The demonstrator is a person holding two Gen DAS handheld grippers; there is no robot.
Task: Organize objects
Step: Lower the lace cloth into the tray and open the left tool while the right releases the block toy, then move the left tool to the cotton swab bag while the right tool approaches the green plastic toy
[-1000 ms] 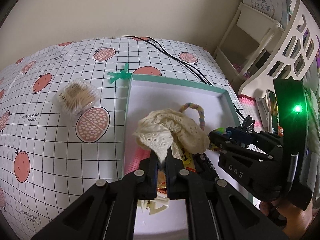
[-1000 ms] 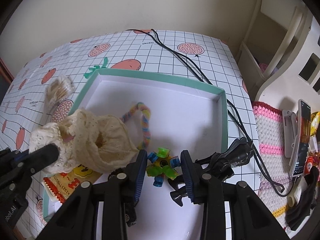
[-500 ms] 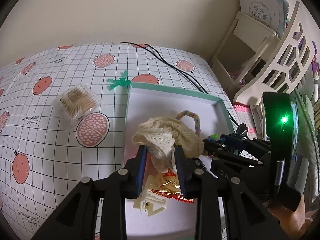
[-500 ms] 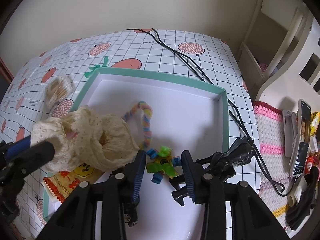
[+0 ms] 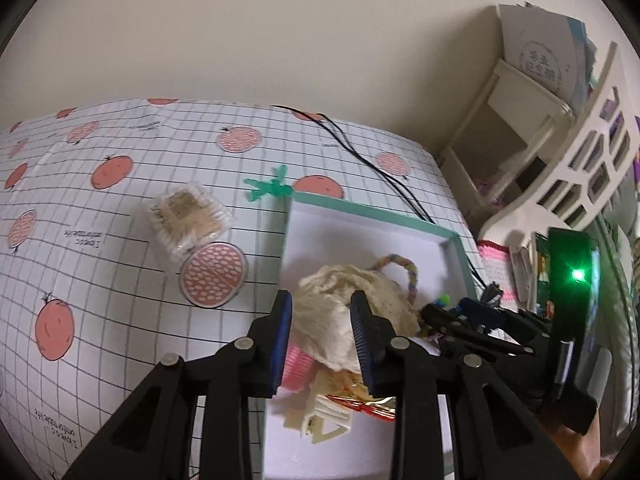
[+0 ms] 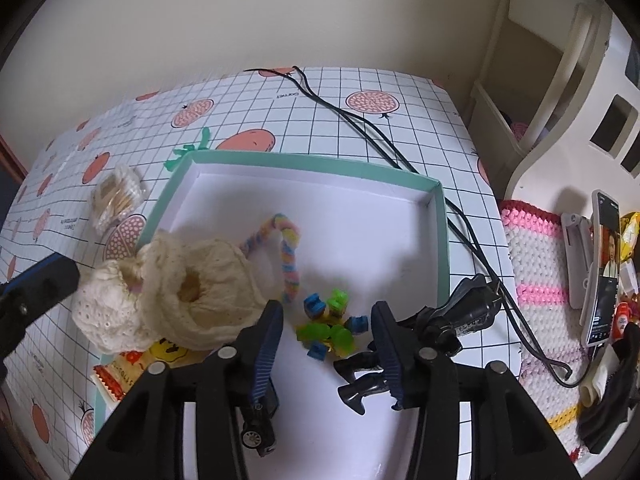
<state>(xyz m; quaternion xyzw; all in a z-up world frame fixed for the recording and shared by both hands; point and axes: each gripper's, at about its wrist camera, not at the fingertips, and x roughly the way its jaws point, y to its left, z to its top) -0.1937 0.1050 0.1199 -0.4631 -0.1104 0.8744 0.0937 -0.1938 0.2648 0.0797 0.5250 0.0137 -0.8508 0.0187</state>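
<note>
A teal-rimmed white tray (image 5: 374, 212) (image 6: 312, 162) lies on the gridded tablecloth. A cream lace scrunchie (image 5: 344, 300) (image 6: 188, 296) rests in its left part, over a snack packet (image 6: 120, 368). My left gripper (image 5: 322, 338) is open, its fingers either side of the scrunchie and a little back from it. My right gripper (image 6: 326, 340) is open above a green and blue toy (image 6: 330, 328), with a black figure (image 6: 436, 332) and a black toy car (image 6: 260, 420) beside its fingers. A pastel braided loop (image 6: 288, 256) lies mid-tray.
A clear box of cotton swabs (image 5: 188, 220) (image 6: 116, 196) and a green bow (image 5: 270, 188) lie on the cloth left of the tray. Black cables (image 6: 380, 140) run along the tray's right side. A phone on a stand (image 6: 604, 268) and white shelves (image 5: 540, 128) are at the right.
My left gripper has opened and let go of the scrunchie, which now lies in the tray. The left gripper has drawn back and up. The right gripper has barely moved.
</note>
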